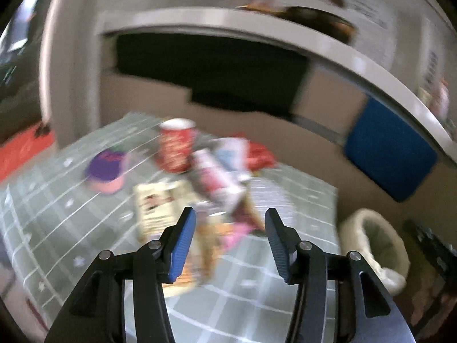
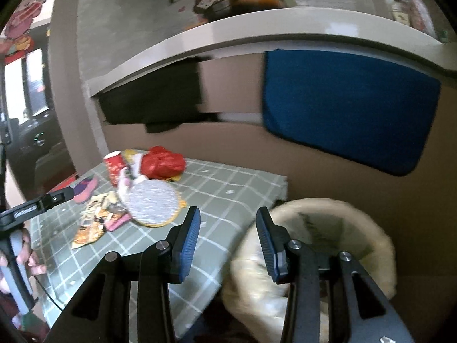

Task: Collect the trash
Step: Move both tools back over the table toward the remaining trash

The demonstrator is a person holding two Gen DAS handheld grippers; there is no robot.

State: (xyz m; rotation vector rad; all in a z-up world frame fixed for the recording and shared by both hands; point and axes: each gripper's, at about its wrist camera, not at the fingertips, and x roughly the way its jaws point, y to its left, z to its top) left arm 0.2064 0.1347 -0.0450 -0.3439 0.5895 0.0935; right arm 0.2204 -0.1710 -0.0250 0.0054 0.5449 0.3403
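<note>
Trash lies in a heap on the green checked tablecloth (image 1: 57,214): a red paper cup (image 1: 177,145), a red plastic bag (image 1: 260,154), a purple and pink item (image 1: 105,168), a red and white packet (image 1: 217,177) and a printed wrapper (image 1: 157,203). My left gripper (image 1: 230,214) hovers open over the near wrappers, nothing pressed between its pads. The picture is blurred. In the right wrist view, my right gripper (image 2: 228,211) is open and empty above the table's edge and a bin with a pale liner (image 2: 328,228). The cup (image 2: 114,168), the bag (image 2: 162,163) and a round silver foil (image 2: 151,203) show there too.
A cardboard wall (image 2: 228,143) backs the table, with a blue cloth (image 2: 342,108) and a black cloth (image 2: 154,97) hanging under a white shelf (image 2: 257,25). The bin (image 1: 377,240) stands off the table's right side. A person's hand (image 2: 25,254) holds the left tool.
</note>
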